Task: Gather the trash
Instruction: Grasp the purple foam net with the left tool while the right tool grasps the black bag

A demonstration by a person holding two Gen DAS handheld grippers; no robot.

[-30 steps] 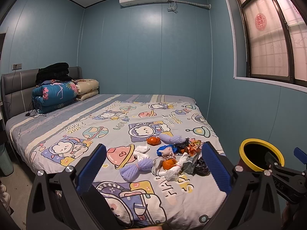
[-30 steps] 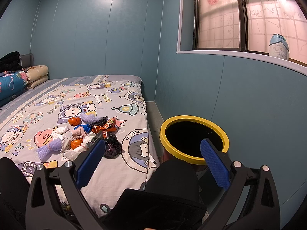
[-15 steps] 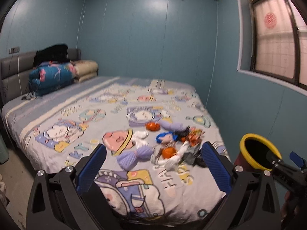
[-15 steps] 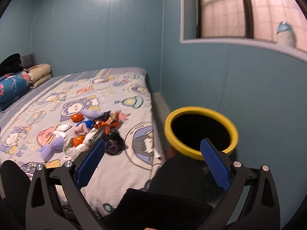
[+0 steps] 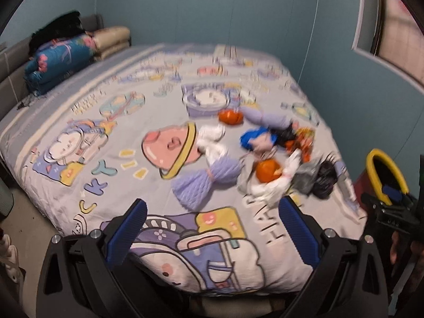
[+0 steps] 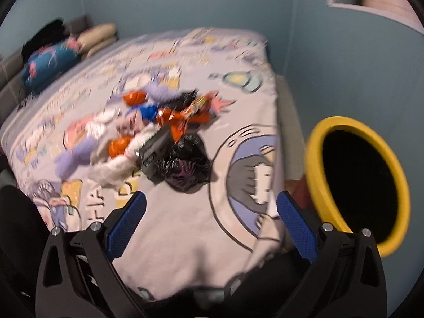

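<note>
Over the cartoon-print bedsheet [image 5: 111, 143], the left gripper [image 5: 212, 228] hangs wide apart and empty. The trash pile [image 6: 159, 137] lies on the sheet's near right part. The right gripper [image 6: 212, 222], also wide and empty, hovers just left of the yellow-rimmed bin [image 6: 315, 159].
</note>
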